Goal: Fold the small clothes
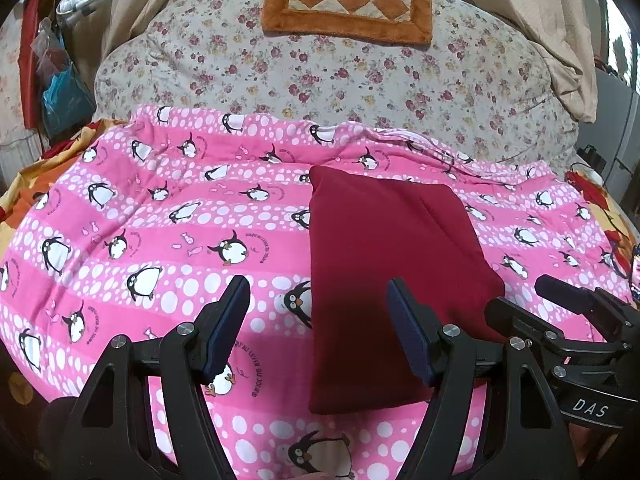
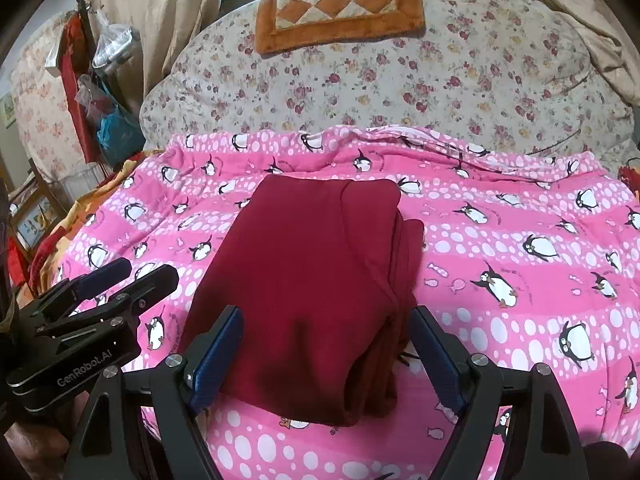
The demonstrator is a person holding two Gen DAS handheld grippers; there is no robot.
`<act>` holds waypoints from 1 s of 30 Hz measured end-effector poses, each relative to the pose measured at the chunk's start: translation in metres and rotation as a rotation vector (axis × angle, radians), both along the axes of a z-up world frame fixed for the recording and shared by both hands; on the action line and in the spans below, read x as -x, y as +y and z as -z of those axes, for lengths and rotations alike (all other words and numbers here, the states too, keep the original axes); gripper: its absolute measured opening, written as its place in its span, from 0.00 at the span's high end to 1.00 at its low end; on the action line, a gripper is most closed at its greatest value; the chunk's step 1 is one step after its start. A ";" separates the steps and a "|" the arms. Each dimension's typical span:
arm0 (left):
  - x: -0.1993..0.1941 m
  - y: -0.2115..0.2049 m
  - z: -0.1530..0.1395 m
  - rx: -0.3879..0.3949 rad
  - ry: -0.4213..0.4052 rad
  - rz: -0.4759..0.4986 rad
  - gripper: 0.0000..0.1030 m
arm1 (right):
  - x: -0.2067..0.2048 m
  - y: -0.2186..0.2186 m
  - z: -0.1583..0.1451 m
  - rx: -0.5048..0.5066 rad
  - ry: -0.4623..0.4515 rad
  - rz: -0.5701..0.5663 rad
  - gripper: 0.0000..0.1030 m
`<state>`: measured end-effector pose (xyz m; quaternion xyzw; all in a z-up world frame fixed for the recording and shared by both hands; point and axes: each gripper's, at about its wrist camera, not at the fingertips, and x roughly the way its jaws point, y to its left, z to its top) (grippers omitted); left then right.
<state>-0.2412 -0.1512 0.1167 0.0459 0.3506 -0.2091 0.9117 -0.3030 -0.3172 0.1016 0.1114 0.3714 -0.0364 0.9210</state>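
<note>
While folded, garment (image 2: 304, 292) between grippers.

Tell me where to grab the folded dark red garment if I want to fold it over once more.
Take the dark red garment by its near short edge, coming in low from the front. That end lies just ahead of the right gripper, whose jaws stand open, and its layered edges stack along the right side, so pinch there to catch all layers.

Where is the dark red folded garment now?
The dark red garment lies folded on the pink penguin blanket, between the right gripper's open jaws in its view, below the floral quilt.
</note>
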 end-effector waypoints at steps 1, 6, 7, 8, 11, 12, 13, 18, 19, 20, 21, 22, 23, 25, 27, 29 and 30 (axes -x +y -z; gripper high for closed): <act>-0.001 0.000 0.000 0.001 0.002 -0.001 0.31 | 0.000 0.000 0.000 -0.002 0.002 0.000 0.20; -0.003 0.000 0.002 0.000 0.006 -0.001 0.31 | -0.002 0.002 0.001 -0.002 0.004 0.001 0.20; -0.003 0.000 0.003 -0.001 0.006 0.000 0.31 | -0.002 0.002 0.002 -0.001 0.006 0.000 0.20; -0.003 0.000 0.002 -0.002 0.006 -0.001 0.31 | -0.003 0.001 0.002 -0.002 0.009 -0.002 0.20; -0.002 0.000 0.003 0.000 0.006 -0.002 0.31 | -0.004 0.002 0.004 0.000 0.013 -0.007 0.20; -0.002 -0.001 0.003 -0.001 0.005 -0.002 0.31 | -0.004 0.002 0.004 0.001 0.013 -0.008 0.20; -0.002 -0.001 0.003 -0.003 0.005 -0.002 0.31 | -0.005 0.003 0.004 0.001 0.013 -0.008 0.20; -0.002 -0.001 0.003 -0.003 0.006 -0.004 0.31 | -0.005 0.005 0.004 0.003 0.011 -0.007 0.20; -0.002 -0.002 0.002 -0.002 0.006 -0.005 0.31 | -0.005 0.005 0.004 0.004 0.012 -0.006 0.20; -0.002 -0.002 0.002 -0.002 0.006 -0.004 0.31 | -0.005 0.005 0.004 0.003 0.012 -0.006 0.20; -0.002 -0.002 0.003 -0.004 0.007 -0.005 0.31 | -0.005 0.005 0.004 0.004 0.012 -0.007 0.20; -0.002 -0.002 0.003 -0.004 0.007 -0.005 0.31 | -0.005 0.005 0.004 0.005 0.014 -0.007 0.20; -0.002 -0.001 0.003 -0.005 0.007 -0.007 0.31 | -0.005 0.005 0.004 0.006 0.015 -0.007 0.20; -0.002 0.000 0.005 -0.006 0.006 -0.006 0.31 | -0.006 0.004 0.004 0.008 0.017 -0.005 0.20; -0.003 0.001 0.006 -0.007 0.008 -0.005 0.31 | -0.007 0.004 0.005 0.009 0.020 -0.004 0.20; -0.003 0.001 0.007 -0.007 0.007 -0.005 0.31 | -0.008 0.002 0.006 0.009 0.025 -0.004 0.20; -0.003 0.000 0.006 -0.009 0.007 -0.006 0.31 | -0.008 0.001 0.006 0.009 0.026 -0.005 0.20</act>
